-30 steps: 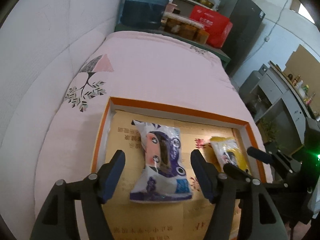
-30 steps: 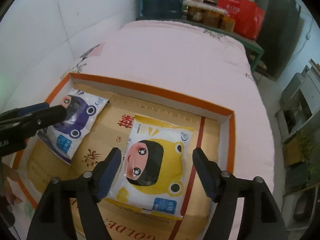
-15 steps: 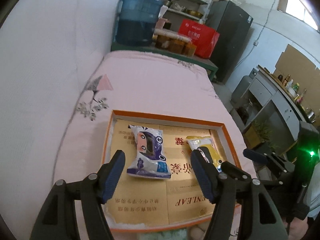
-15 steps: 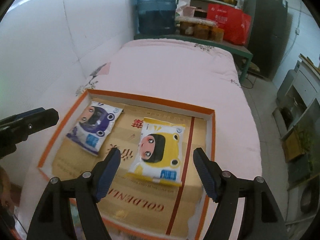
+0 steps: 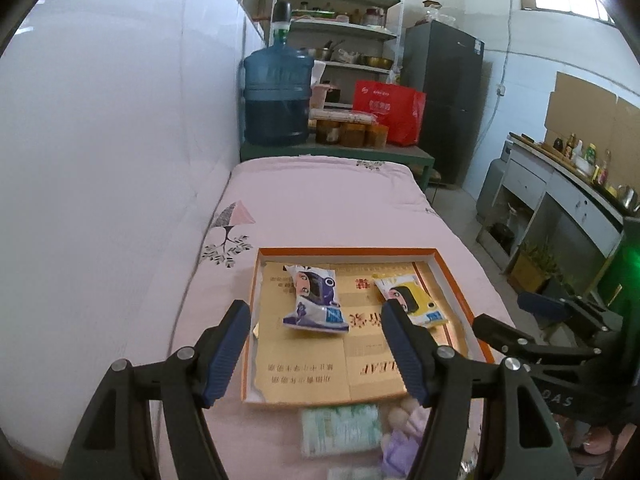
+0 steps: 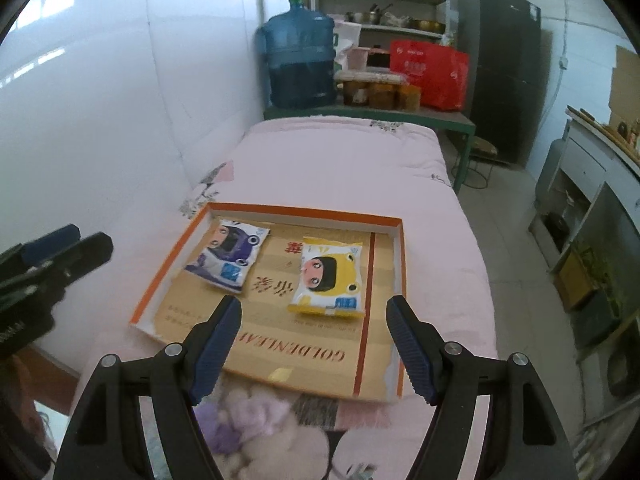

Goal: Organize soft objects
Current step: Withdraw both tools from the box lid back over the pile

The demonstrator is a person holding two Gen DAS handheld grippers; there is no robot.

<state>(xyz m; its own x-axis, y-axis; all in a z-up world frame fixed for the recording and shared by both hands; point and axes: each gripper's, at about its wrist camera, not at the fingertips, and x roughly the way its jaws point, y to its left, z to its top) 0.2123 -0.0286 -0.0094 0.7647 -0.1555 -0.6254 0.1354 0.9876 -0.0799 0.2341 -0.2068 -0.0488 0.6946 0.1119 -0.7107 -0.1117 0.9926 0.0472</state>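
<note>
Right wrist view: both grippers, left (image 5: pixel 314 354) and right (image 6: pixel 314 338), gape empty; plush (image 6: pixel 244 416) off tray's (image 6: pixel 384 228) near edge, looks light, squashy; pinch its bulk

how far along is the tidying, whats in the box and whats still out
Done: the purple packet and yellow packet lie side by side in the orange-rimmed box. In hand: nothing; the left gripper and right gripper are both open. Left: a greenish pack and a plush toy lie outside the box.
</note>
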